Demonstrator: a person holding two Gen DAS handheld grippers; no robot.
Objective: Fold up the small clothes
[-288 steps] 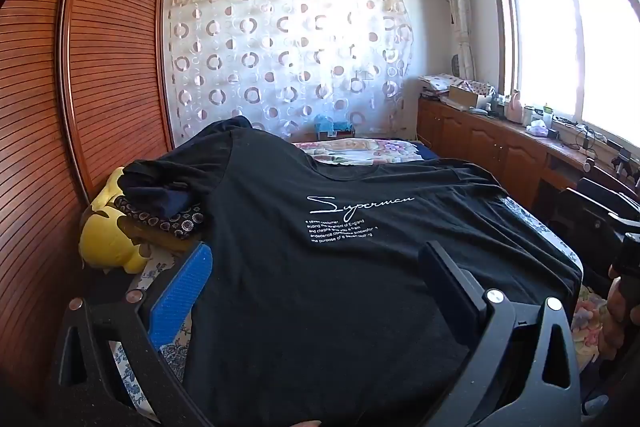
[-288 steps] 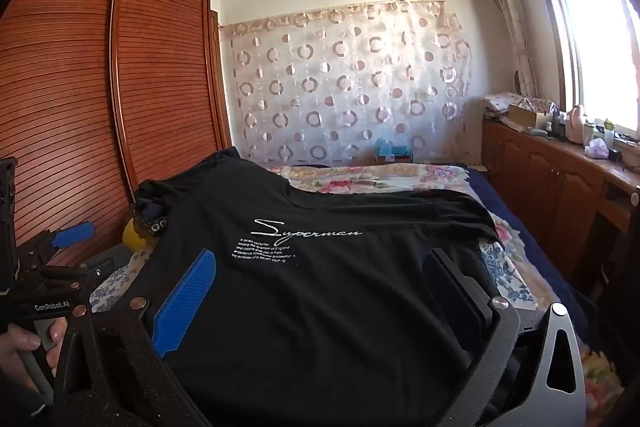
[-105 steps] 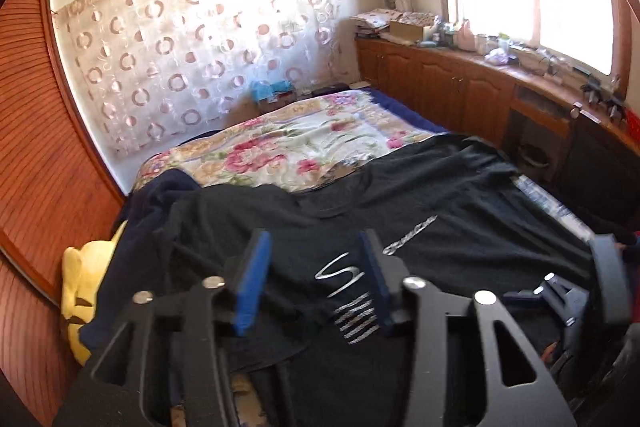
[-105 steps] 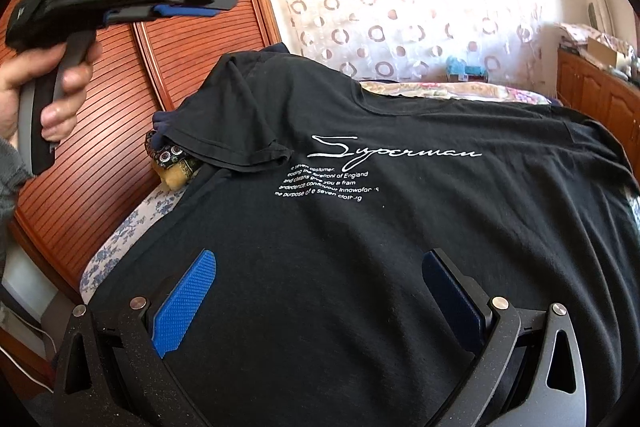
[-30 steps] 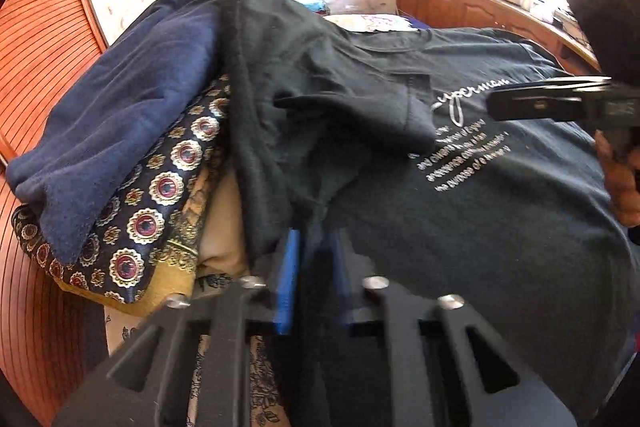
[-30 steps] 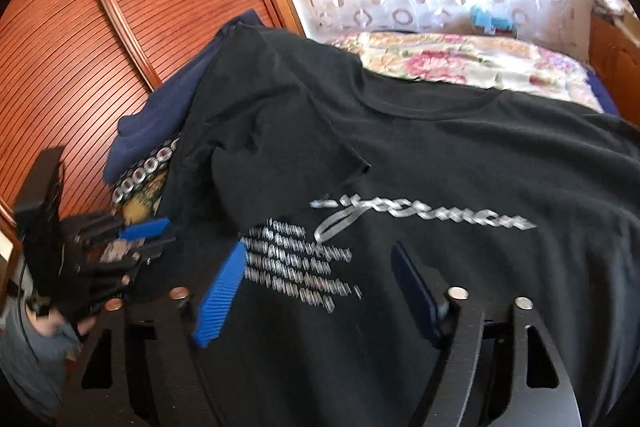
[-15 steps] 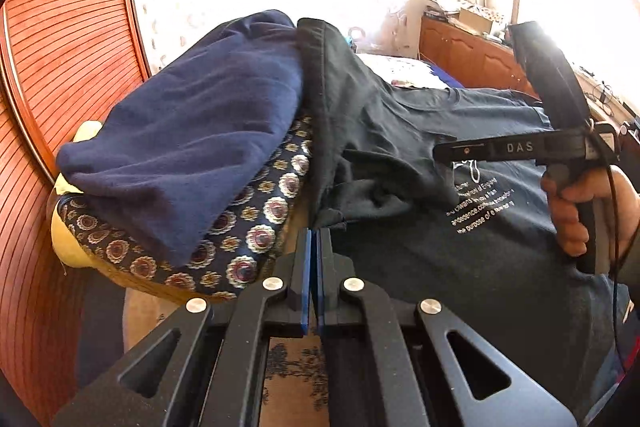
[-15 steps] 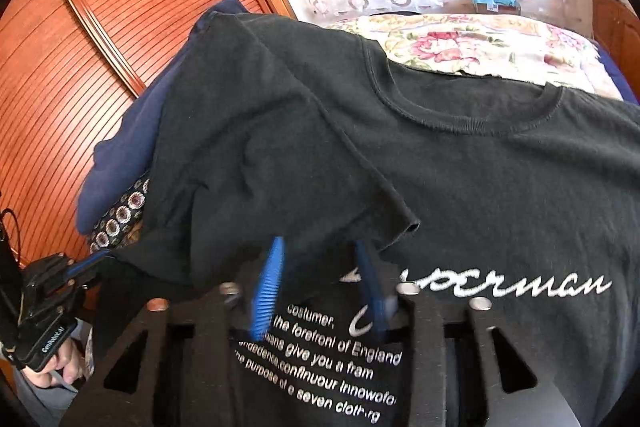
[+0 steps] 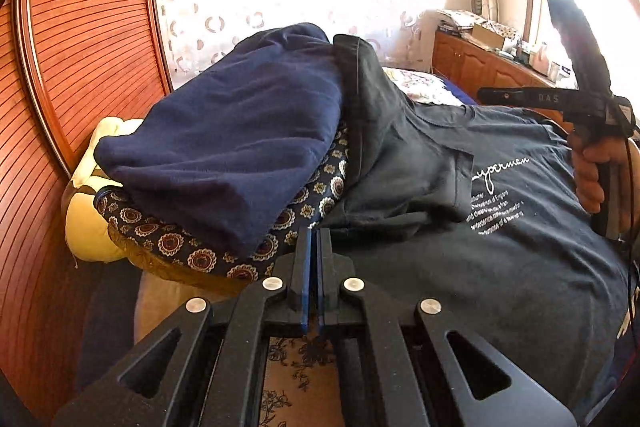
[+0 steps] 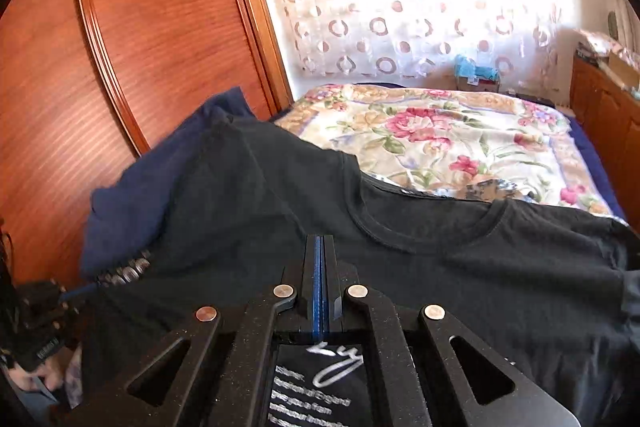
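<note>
I am pinching both closed grippers on the black cotton T-shirt (image 9: 500, 247) spread on the bed, left gripper (image 9: 314, 239) at its nine-o'clock side edge, right gripper (image 10: 320, 247) on the folded sleeve below the collar at twelve o'clock.

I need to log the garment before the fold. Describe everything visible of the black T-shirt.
The black T-shirt is a soft knit with a ribbed round neck and white print on the chest, a script word above small lines. It lies face up across the bed, over the floral bedspread. Its left side drapes onto a navy garment, with that sleeve folded inward over the chest. The left gripper is shut at that side's edge, and the right gripper is shut on the fabric below the collar.
</note>
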